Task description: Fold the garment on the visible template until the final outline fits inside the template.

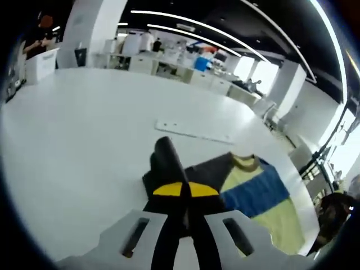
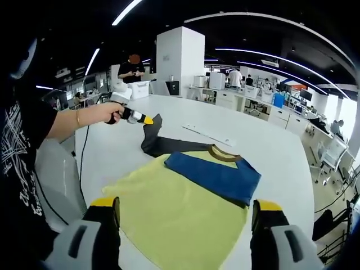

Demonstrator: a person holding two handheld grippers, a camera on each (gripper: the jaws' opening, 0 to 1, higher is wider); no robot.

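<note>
A yellow T-shirt [image 2: 180, 211] lies flat on the white table [image 2: 270, 146]. Its blue sleeve [image 2: 216, 175] is folded in across the chest, below an olive collar [image 2: 224, 153]. My left gripper [image 1: 185, 189] is shut on the dark sleeve [image 1: 165, 153] and holds its end up off the table. In the right gripper view the left gripper [image 2: 148, 120] sits in a person's hand at the shirt's far left corner, with the dark sleeve [image 2: 153, 138] hanging from it. My right gripper [image 2: 185, 216] is open above the shirt's near hem, touching nothing.
A thin white strip [image 2: 209, 134] lies on the table just beyond the collar, also seen as a white strip [image 1: 194, 131]. A grey chair [image 2: 59, 180] stands at the table's left edge. Desks and a standing person [image 2: 134, 68] fill the background.
</note>
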